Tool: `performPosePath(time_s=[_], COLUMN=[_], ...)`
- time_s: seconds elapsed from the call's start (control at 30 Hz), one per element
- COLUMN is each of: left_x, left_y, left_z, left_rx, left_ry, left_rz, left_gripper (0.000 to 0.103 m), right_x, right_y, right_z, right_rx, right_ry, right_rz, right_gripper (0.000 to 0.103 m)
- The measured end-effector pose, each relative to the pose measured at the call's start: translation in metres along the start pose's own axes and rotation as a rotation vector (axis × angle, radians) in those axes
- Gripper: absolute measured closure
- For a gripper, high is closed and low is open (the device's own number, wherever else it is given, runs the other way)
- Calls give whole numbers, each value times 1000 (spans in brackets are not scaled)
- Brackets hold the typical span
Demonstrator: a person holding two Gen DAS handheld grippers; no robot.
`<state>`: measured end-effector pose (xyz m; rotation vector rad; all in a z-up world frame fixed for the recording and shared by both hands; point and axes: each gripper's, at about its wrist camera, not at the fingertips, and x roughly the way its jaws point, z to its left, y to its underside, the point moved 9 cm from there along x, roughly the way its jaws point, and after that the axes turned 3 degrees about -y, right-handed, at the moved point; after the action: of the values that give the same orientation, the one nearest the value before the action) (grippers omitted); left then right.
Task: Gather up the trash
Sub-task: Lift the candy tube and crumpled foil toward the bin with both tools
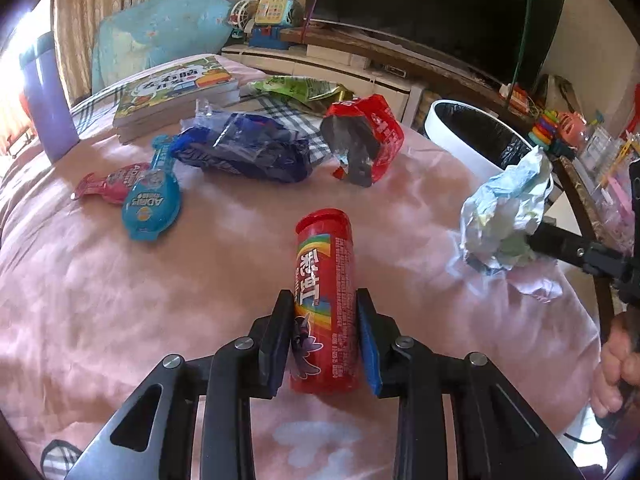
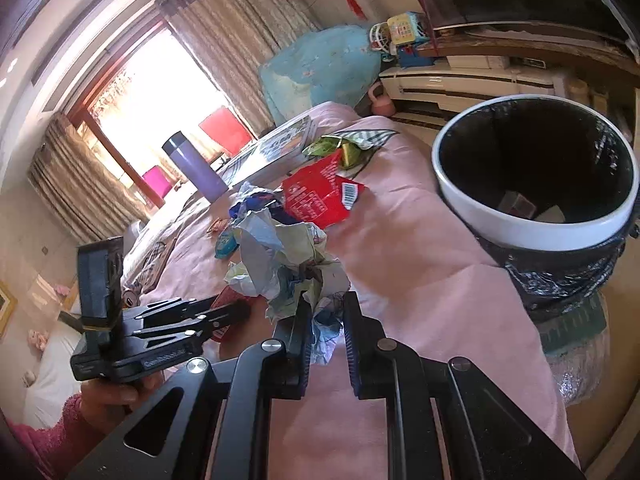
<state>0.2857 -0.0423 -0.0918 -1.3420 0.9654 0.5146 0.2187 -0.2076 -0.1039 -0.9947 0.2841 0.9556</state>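
A red candy tube (image 1: 325, 264) is clamped between the pads of my left gripper (image 1: 324, 296), just above the pink bedspread (image 1: 200, 280). My right gripper (image 2: 328, 300) is shut on a crumpled ball of pale blue and white paper (image 2: 280, 256). The same paper ball (image 1: 504, 216) shows at the right of the left wrist view, held off the bed's right edge. The white bin with a black liner (image 2: 520, 232) stands beside the bed, ahead and to the right of the paper. My left gripper (image 2: 224, 312) shows at the lower left of the right wrist view.
On the bed lie a dark blue wrapper (image 1: 240, 156), a torn red wrapper (image 1: 364, 140), a green wrapper (image 1: 300, 88), a blue pouch (image 1: 150, 200) and a pink pouch (image 1: 112, 184). A stack of books (image 1: 172, 88) and a purple bottle (image 1: 48, 100) stand behind.
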Motion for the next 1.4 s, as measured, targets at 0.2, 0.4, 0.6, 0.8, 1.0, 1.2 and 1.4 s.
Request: performPosePath(time_s=[0.2,0.4,0.6,0.8,1.0,1.2,1.4], left_x=[-9,-17,-12,-6,4,18,40], left_y=[-5,-16,-37,-54,-71,-87,-107], left_z=[-21,-52,-79,-97,-113,-129,-142], left_rx=[-21,-11,18,46,66,84,99], left_ry=[58,137,190,213,216,220,227], left_rz=[-32,-64,-76,-91,-102,-96,-82], left_gripper=[74,74,74,74,74,74,74], right_x=[-13,-31,-50,-60,-68,-76,-77], right_y=[-6,-15,-25,-38,-52,-68,-80], right_z=[-14,-35,-56,-71,-86,-107,-131], right_rx=[17,44,60,63,60,60,70], right_ry=[12,36,70,96,125,174,219], right_rz=[-33,-74,-108,-134,-156,-174,-172], right_gripper=[88,88,88,88,88,88,88])
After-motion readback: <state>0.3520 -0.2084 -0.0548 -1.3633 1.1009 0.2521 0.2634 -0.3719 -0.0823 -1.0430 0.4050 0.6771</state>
